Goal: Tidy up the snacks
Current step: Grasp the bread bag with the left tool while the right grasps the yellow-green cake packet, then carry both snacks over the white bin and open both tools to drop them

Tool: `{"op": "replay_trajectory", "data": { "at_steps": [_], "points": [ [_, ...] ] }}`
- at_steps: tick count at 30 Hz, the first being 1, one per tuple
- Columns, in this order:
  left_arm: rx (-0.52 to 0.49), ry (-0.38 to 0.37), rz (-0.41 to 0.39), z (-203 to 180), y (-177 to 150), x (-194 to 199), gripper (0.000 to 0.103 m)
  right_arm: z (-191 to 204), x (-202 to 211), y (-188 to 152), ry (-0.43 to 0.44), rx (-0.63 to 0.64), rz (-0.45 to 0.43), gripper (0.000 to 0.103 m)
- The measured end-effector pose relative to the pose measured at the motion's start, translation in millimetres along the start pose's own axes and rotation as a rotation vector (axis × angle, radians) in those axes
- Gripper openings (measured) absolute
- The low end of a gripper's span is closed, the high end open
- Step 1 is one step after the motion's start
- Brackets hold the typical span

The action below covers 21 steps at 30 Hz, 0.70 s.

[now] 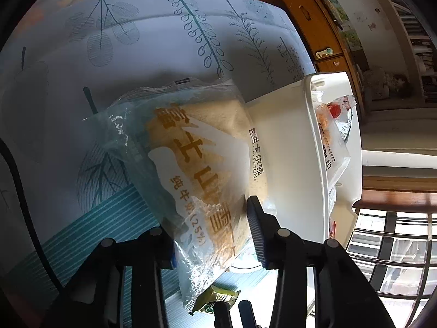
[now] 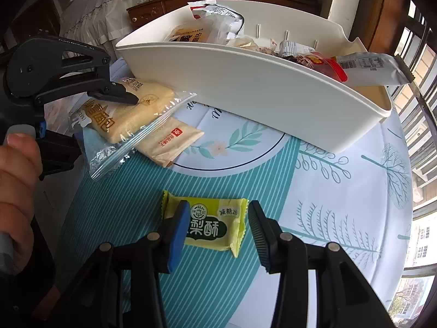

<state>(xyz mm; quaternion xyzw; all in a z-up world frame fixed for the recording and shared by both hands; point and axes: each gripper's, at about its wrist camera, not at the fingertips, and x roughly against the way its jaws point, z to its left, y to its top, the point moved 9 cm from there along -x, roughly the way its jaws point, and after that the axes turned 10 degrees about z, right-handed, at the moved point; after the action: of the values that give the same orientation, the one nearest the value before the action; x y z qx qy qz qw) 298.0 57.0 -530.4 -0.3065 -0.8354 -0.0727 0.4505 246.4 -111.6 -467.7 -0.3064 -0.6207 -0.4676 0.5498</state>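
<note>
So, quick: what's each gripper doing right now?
Left gripper: shut on the bread packet.
Right gripper: open astride the yellow pastry packet, right pad not touching.

Leaf-print tablecloth (image 2: 341, 191), white bin (image 2: 259, 95), yellow pastry packet (image 2: 210, 224), tan snack packet (image 2: 172, 142) directly on it.

Bread bag (image 1: 202, 169) covers the left hand-held gripper's (image 1: 215, 235) left pad; yellow pastry (image 1: 217, 299) half under it; bin (image 1: 338, 147) snacks mostly behind the wall; tan packet (image 2: 169, 142) partly covered.
</note>
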Motion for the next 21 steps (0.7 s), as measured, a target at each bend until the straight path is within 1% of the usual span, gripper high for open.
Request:
{"op": "replay_trajectory", "data": {
  "at_steps": [2, 4, 5, 6, 7, 13, 15, 17, 21],
  "points": [
    [0.006, -0.012, -0.013, 2, 0, 4, 0.036, 2, 2, -5, -0.002, 0.005, 0.001, 0.046],
    [0.005, -0.017, -0.032, 4, -1, 11, 0.035, 5, 1, -9, 0.002, 0.013, 0.008, 0.060],
    [0.006, -0.020, -0.042, 5, -1, 14, 0.034, 6, 1, -11, 0.004, 0.014, 0.011, 0.064],
    [0.009, -0.021, -0.052, 6, -1, 18, 0.034, 7, 0, -13, 0.010, 0.016, 0.012, 0.070],
    [0.013, -0.023, -0.064, 8, -1, 22, 0.034, 8, -1, -14, 0.014, 0.020, 0.012, 0.073],
    [0.030, -0.033, -0.142, 21, 2, 47, 0.031, 23, -5, -20, 0.014, 0.082, 0.007, 0.076],
    [0.035, -0.033, -0.167, 27, 2, 56, 0.031, 26, -9, -21, -0.014, 0.105, 0.013, 0.076],
    [0.029, -0.036, -0.190, 29, 1, 65, 0.030, 28, -11, -22, -0.018, 0.117, 0.014, 0.076],
    [0.000, -0.040, -0.235, 30, 2, 81, 0.027, 31, -11, -20, -0.028, 0.133, -0.016, 0.076]
  ]
}}
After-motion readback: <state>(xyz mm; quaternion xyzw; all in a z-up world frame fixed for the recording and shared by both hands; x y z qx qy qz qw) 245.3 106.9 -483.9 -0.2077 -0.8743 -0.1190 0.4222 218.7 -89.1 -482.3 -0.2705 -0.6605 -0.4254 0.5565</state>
